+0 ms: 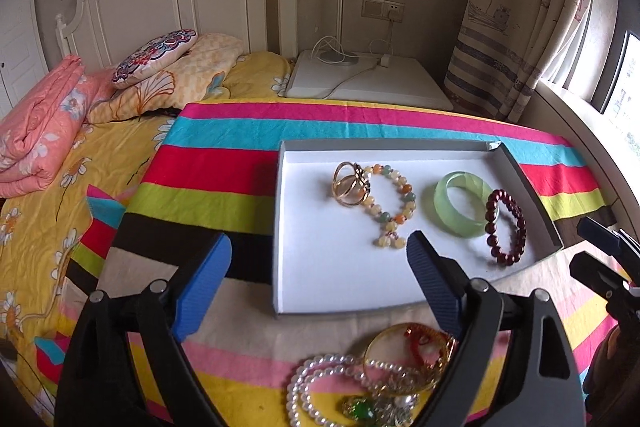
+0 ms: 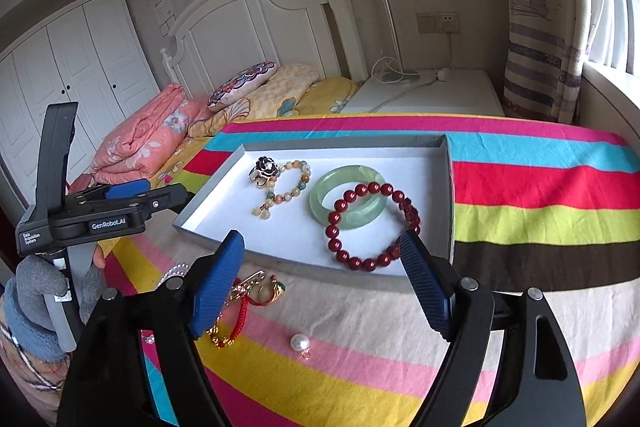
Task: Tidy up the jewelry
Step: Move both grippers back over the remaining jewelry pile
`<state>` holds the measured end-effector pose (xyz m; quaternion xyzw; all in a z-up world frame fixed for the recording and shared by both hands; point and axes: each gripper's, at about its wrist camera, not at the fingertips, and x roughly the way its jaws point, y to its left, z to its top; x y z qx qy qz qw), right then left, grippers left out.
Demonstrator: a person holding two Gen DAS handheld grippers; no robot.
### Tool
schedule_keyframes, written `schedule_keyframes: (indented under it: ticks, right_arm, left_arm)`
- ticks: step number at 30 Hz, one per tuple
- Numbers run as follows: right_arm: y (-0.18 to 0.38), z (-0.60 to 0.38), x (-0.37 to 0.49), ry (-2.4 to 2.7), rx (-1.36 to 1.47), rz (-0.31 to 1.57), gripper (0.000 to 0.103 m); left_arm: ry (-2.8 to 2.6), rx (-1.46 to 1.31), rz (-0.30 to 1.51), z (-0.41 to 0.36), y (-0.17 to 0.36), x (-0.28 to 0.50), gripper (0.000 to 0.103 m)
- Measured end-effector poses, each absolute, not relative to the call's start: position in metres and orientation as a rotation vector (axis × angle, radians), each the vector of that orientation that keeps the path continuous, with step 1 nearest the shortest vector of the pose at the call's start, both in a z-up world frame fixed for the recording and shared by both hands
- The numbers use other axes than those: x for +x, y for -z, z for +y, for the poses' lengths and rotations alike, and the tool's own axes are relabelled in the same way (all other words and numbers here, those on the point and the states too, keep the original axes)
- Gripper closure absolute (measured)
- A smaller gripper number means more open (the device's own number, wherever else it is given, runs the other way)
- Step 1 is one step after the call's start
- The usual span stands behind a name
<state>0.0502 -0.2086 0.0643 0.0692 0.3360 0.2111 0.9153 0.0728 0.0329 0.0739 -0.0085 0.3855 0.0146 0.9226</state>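
Observation:
A shallow white tray (image 1: 320, 279) lies on the striped cloth. It holds a gold ring piece (image 1: 350, 185), a pastel bead bracelet (image 1: 394, 203), a green jade bangle (image 1: 460, 205) and a dark red bead bracelet (image 1: 506, 227). My left gripper (image 1: 320, 239) hangs open over the tray's near left part, with nothing between its pads. My right gripper (image 2: 322, 237) is open over the tray's near edge. Its right finger stands next to the red bead bracelet (image 2: 368, 227), which overlaps the bangle (image 2: 352, 201). Loose pieces lie in front of the tray: a pearl necklace (image 1: 316, 383), a gold bangle (image 1: 400, 355) and a pearl pendant (image 2: 300, 343).
A gloved hand (image 2: 36, 291) holds the left gripper's handle at the left of the right wrist view. A bed with a yellow sheet (image 1: 48, 195), a pink quilt (image 1: 40, 131) and pillows lies left. A white nightstand (image 1: 384, 79) and a curtain (image 1: 516, 27) stand behind.

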Motion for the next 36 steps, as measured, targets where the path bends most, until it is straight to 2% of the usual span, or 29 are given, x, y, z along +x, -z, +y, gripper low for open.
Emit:
schedule_keyframes:
  ticks: [6, 16, 18, 20, 23, 36]
  right_arm:
    - [-0.054, -0.198, 0.027, -0.462, 0.168, 0.714, 0.025]
    - [-0.036, -0.133, 0.000, -0.512, -0.039, 0.771, 0.025]
    - [-0.034, -0.122, -0.005, -0.536, -0.067, 0.775, 0.028]
    - [-0.035, -0.114, -0.012, -0.550, -0.086, 0.761, 0.038]
    - [-0.033, -0.106, -0.010, -0.532, -0.116, 0.772, 0.041]
    - [-0.017, -0.085, 0.019, -0.448, -0.135, 0.855, 0.043]
  left_arm:
    - [-0.086, -0.043, 0.776, 0.059, -0.058, 0.018, 0.004]
    - [-0.166, -0.191, 0.849, 0.118, -0.012, -0.034, 0.004]
    - [-0.153, -0.248, 0.833, 0.127, -0.012, -0.038, 0.004]
    - [-0.147, -0.276, 0.823, 0.131, -0.011, -0.039, 0.004]
    - [-0.144, -0.280, 0.830, 0.131, -0.009, -0.039, 0.004]
    - [-0.106, -0.308, 0.815, 0.130, -0.010, -0.039, 0.004]
